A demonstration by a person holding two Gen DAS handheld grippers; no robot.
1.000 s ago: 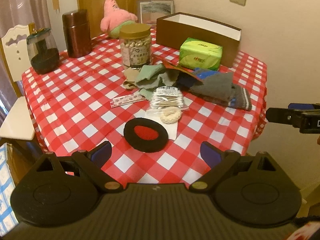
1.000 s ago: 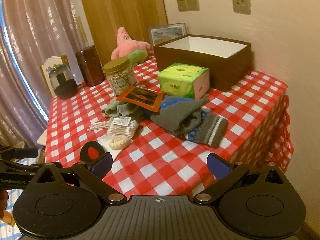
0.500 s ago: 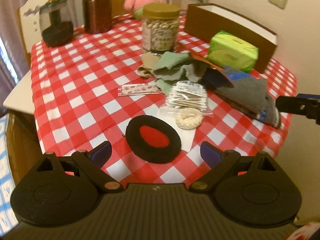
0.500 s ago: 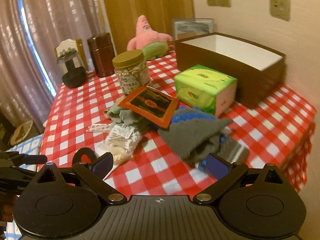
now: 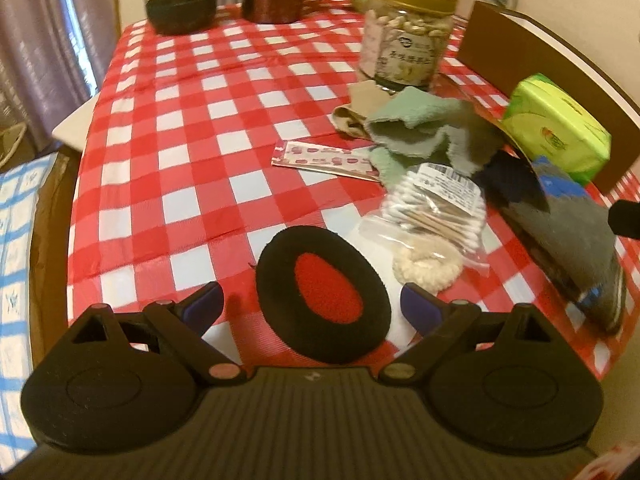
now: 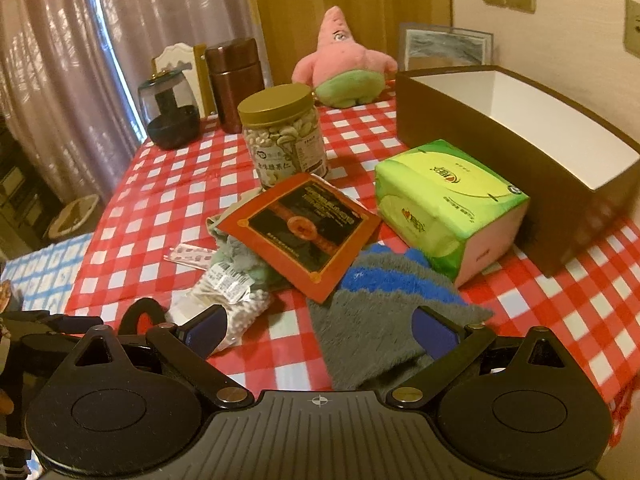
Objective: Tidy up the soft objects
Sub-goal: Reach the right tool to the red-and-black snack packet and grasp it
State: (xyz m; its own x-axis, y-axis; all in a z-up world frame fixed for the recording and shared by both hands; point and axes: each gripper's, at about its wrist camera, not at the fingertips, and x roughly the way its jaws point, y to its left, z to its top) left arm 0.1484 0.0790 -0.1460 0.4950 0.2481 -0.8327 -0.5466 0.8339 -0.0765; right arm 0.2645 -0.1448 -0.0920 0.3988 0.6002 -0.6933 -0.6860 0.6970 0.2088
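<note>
Nearby, black-rimmed red pad (image 5: 323,294); flat

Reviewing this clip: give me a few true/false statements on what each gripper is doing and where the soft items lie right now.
1. The left gripper is open, its fingers either side of the black and red pad. True.
2. The right gripper is shut on the grey sock. False: it is open, nothing held.
3. The brown box holds the pink plush toy. False: the toy sits on the table beyond the box.
4. The red card lies on the green cloth. True.
</note>
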